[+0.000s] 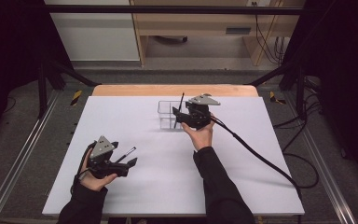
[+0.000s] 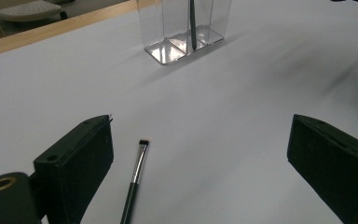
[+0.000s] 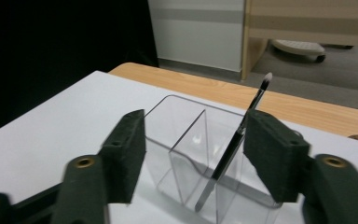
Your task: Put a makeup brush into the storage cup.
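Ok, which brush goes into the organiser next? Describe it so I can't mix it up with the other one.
Start at the white table and go to its near left part, where the left gripper hovers open. Between its jaws a thin dark-handled brush lies flat on the table. Unlike the other brush, which stands leaning in the clear organiser, this one lies down and has a short, flat tip.

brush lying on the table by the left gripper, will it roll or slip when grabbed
The brush looks thin and round-handled, so it may well roll if nudged sideways. It lies flat on the smooth white table, leaving the left gripper little to get under; it could slip. It is probably stiff and very light.
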`<state>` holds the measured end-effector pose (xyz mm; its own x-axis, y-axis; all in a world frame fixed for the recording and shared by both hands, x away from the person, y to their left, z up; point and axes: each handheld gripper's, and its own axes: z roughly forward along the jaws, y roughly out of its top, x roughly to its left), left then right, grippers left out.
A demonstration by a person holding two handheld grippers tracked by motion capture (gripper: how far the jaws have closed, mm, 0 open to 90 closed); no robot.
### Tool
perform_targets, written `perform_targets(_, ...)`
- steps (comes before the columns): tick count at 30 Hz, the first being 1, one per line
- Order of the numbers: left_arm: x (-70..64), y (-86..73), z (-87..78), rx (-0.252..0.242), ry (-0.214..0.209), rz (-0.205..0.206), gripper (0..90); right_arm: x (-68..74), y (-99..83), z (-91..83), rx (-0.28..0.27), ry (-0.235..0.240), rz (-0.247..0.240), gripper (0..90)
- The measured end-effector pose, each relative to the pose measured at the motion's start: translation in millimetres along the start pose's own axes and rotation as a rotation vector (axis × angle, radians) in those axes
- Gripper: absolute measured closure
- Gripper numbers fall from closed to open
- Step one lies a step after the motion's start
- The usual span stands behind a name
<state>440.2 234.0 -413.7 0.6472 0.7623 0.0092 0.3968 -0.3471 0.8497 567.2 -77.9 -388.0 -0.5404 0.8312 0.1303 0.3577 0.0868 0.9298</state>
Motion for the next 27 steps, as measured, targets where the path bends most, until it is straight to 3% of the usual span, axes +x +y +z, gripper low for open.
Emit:
perform_targets(8,-0.3,-0.1,-0.2,-0.001,0.001,0.0,6.2,-0.7,-3.0,-28.0,0.022,0.015,-0.053,20.3)
perform_targets(27,-1.6,-0.4,-1.9,-0.009,0.009,-0.002,6.1,-11.8,-20.7,-95.8,-0.009,0.019,-0.047,8.7)
